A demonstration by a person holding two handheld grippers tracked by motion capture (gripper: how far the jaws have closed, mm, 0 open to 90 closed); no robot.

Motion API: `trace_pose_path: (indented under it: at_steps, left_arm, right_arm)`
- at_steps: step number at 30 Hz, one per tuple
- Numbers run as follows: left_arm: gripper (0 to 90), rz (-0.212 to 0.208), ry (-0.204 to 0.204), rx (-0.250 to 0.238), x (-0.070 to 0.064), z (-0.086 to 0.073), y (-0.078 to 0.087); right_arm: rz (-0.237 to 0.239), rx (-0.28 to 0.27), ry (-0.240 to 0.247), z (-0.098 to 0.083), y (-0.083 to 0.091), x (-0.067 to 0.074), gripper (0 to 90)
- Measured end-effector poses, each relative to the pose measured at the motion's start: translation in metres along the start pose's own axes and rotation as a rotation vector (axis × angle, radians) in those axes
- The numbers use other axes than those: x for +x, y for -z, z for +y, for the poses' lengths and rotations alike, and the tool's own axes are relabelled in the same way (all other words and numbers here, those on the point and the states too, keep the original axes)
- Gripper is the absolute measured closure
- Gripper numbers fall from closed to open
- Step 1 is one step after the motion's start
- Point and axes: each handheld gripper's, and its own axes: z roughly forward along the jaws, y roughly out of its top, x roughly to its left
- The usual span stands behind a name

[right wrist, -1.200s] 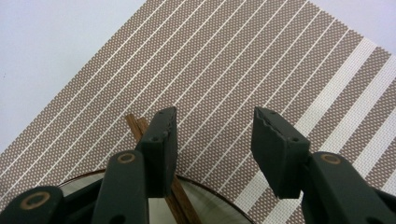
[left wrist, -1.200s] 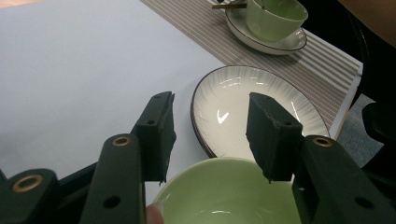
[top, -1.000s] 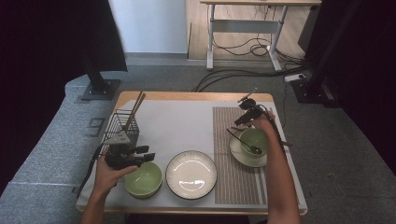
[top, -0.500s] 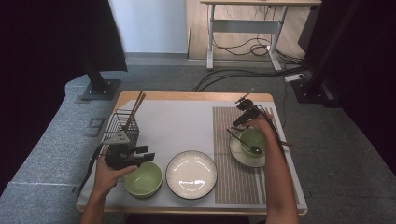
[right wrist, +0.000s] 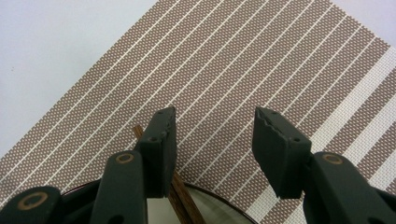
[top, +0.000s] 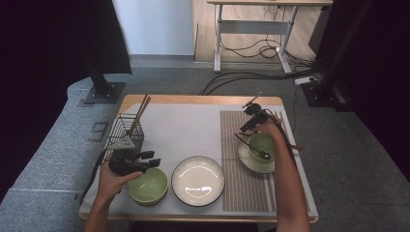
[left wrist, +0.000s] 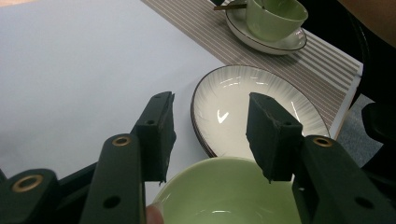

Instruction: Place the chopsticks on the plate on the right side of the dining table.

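Observation:
My left gripper (top: 153, 160) stands open at the front left, its jaws just above the far rim of a green bowl (top: 148, 186), not touching it. In the left gripper view the gripper (left wrist: 211, 100) has the bowl (left wrist: 229, 198) under it and a white ribbed plate (left wrist: 243, 105) beyond. My right gripper (top: 244, 128) hovers open over the striped placemat (top: 241, 183), just behind a green cup (top: 261, 145) on a saucer (top: 251, 162) with a dark spoon (top: 252, 146). In the right gripper view the gripper (right wrist: 215, 112) holds nothing; a brown wooden handle (right wrist: 184, 200) lies under its left jaw.
A black wire basket (top: 126, 129) with chopsticks stands at the back left, close behind the left hand. The white plate (top: 198, 180) sits between bowl and placemat. A pale mat (top: 188, 130) covers the middle of the table. The right forearm lies along the right edge.

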Motion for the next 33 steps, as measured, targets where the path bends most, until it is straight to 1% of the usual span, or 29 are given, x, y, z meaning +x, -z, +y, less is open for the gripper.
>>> trace_pose_path:
  at_steps: [12,15,27,33]
  left_arm:
    - [51.7,0.0,0.0,0.003,-0.0002,0.0,-0.0009]
    - [51.7,0.001,0.0,0.002,-0.0003,0.0,-0.0007]
    - [51.6,-0.001,0.0,0.005,-0.0006,0.0,-0.0014]
    - [51.6,-0.001,0.0,0.007,-0.0008,0.0,-0.0017]
  right_arm:
    - [0.014,0.007,0.011,-0.0004,0.0011,0.0028,50.4]
    - [0.017,0.006,0.021,-0.0005,0.0005,0.0037,50.4]
    - [0.031,0.01,0.026,-0.0025,0.0007,0.0058,50.4]
    - [0.03,0.009,0.025,-0.0032,0.001,0.0054,50.5]
